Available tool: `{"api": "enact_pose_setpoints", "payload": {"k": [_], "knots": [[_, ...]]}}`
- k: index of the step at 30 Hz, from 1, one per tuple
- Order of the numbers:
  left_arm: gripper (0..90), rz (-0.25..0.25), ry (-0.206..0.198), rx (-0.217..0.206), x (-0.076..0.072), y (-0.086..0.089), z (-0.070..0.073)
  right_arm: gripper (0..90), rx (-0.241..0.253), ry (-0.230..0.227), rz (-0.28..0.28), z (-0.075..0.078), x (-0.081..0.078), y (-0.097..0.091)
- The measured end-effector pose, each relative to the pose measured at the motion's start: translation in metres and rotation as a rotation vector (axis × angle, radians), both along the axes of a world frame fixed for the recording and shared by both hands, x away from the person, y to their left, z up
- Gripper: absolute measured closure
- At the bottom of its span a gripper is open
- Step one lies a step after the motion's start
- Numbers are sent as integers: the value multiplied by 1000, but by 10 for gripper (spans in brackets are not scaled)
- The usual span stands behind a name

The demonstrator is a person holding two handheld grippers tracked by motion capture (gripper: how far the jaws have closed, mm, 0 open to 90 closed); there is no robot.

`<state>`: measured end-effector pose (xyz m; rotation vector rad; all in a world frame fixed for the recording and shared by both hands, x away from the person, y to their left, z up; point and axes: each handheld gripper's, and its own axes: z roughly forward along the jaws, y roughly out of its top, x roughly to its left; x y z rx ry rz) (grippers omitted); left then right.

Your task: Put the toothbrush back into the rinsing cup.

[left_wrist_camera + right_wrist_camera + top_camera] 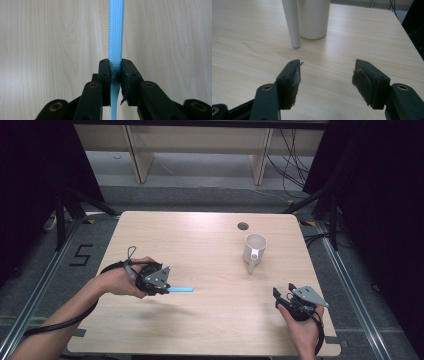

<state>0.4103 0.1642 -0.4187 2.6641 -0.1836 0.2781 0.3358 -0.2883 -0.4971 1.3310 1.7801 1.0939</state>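
Observation:
A light blue ribbed plastic strip (pixel 181 289) sticks out to the right of my left gripper (pixel 167 289), held a little above the wooden table (pixel 200 320). In the left gripper view the strip (pixel 116 32) runs straight up from between the pads, and my left gripper (pixel 115 68) is shut on it. A white mug (pixel 255 248) stands at the back right, its handle (pixel 253 261) pointing toward me. My right gripper (pixel 283 293) rests at the front right, open with nothing between its fingers. In the right gripper view it (pixel 327 75) faces the mug (pixel 313 17) and handle (pixel 292 23).
A round cable hole (pixel 243 226) sits in the table near its far edge. Black stands and cables flank the table, and wooden furniture legs stand on the floor behind it.

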Motion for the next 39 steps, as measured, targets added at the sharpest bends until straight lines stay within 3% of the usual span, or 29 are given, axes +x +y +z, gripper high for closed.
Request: {"api": "enact_pose_setpoints", "payload": {"k": [5, 6, 7, 8, 10, 12, 13, 14, 15, 16, 18, 20, 21, 23, 25, 27, 28, 29, 31, 33, 35, 36, 37, 38, 39], "knots": [[784, 32, -22, -43, 1, 1, 2, 395, 3, 1, 8, 0, 0, 3], [784, 32, -25, -42, 1, 1, 2, 395, 30, 18, 4, -1, -1, 6], [784, 34, -28, -41, 1, 1, 2, 395, 8, 5, 17, -1, 0, 5], [784, 32, -31, -37, 1, 0, 2, 396, 38, 26, 4, 0, -1, 9], [784, 30, -34, -27, 0, -1, 2, 397, 38, 24, 18, 0, 0, 10], [784, 26, -42, 0, -1, -3, 2, 403, 44, 35, 12, 1, -2, 12], [784, 19, -48, 23, -1, -4, 2, 408, 14, 8, 37, 2, 0, 11], [784, 16, -49, 47, -2, -5, 3, 414, 39, 28, 27, 3, -2, 14], [783, 10, -47, 79, -2, -8, 2, 434, -5, -2, 64, 6, 0, 13], [784, 10, -47, 79, -2, -8, 2, 434, -5, -2, 64, 6, 0, 13], [784, 1, -50, 120, -3, -10, 3, 447, 7, 36, 107, 10, -2, 20], [783, 4, -37, 125, -5, -14, 2, 457, -12, 35, 185, 15, -1, 26], [783, -26, -55, 175, -4, -18, 6, 457, -6, 41, 208, 16, -1, 30], [783, -33, -55, 185, -4, -20, 7, 459, -16, 37, 239, 18, -1, 33], [784, -35, -34, 181, -7, -27, 7, 462, -59, 25, 358, 23, 1, 44], [783, -44, -30, 189, -7, -30, 7, 463, -64, 31, 383, 24, 0, 47], [784, -67, -37, 213, -6, -35, 9, 462, -86, 16, 428, 25, 1, 52], [784, -65, -26, 198, -7, -38, 8, 461, -90, 25, 497, 28, 0, 63], [784, -78, -20, 206, -7, -43, 8, 461, -82, 26, 511, 28, -1, 68], [784, -97, -15, 233, -8, -51, 8, 459, -100, 18, 588, 30, -1, 82], [784, -99, -9, 240, -9, -53, 8, 459, -103, 6, 606, 31, -1, 86], [784, -118, -17, 266, -8, -56, 9, 459, -92, 5, 627, 30, -1, 91], [784, -106, -3, 252, -10, -57, 7, 459, -95, 1, 654, 30, -1, 96], [784, -125, -17, 278, -8, -59, 9, 459, -94, -15, 682, 29, 0, 104], [784, -111, -2, 261, -10, -60, 8, 459, -94, -15, 682, 29, 0, 104]]}}
